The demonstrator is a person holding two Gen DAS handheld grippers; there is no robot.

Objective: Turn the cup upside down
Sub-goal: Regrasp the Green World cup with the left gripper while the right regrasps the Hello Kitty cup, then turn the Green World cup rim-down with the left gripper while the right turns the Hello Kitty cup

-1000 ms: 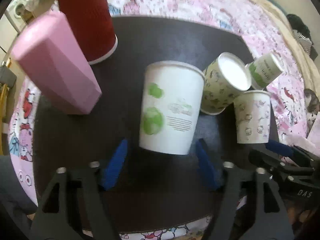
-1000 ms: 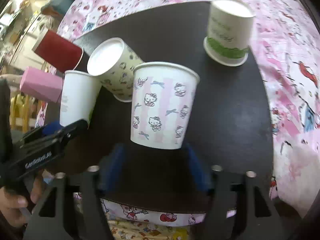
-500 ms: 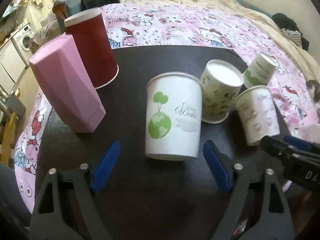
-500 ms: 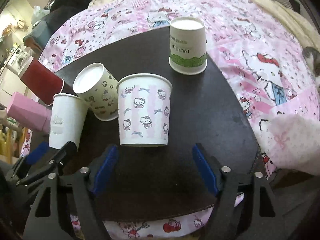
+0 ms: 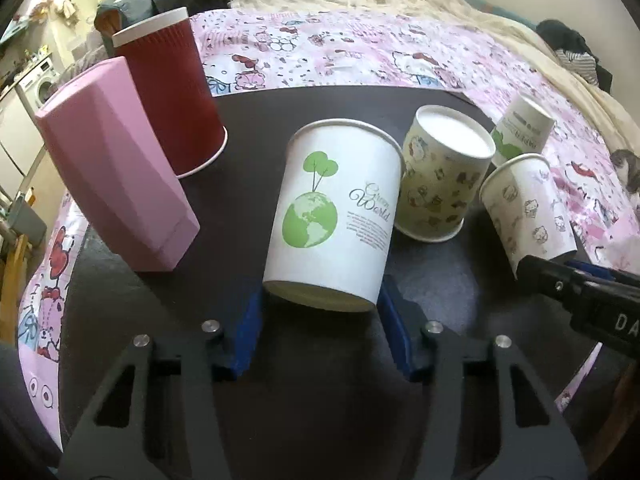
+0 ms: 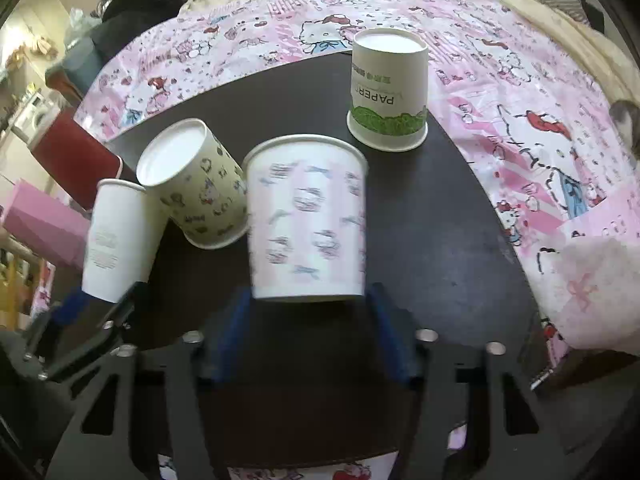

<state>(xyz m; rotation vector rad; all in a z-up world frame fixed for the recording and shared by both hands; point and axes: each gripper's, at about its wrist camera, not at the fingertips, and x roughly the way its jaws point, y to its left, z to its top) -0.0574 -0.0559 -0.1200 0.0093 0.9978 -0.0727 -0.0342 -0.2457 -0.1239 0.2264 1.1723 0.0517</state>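
Blue pads of both grippers clench upright cups: left gripper (image 5: 322, 314) on the Green World cup (image 5: 334, 216), right gripper (image 6: 310, 314) on the Hello Kitty cup (image 6: 306, 220), mouths up, axes vertical.

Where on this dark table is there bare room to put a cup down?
Bare patches: right of the Hello Kitty cup below the Paper cup, and the back between the red cup and the yellow cup. The middle row is crowded.

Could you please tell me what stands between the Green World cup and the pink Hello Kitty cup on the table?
The yellowish patterned cup, upside down, stands between the Green World cup and the Hello Kitty cup; both wrist views show it.
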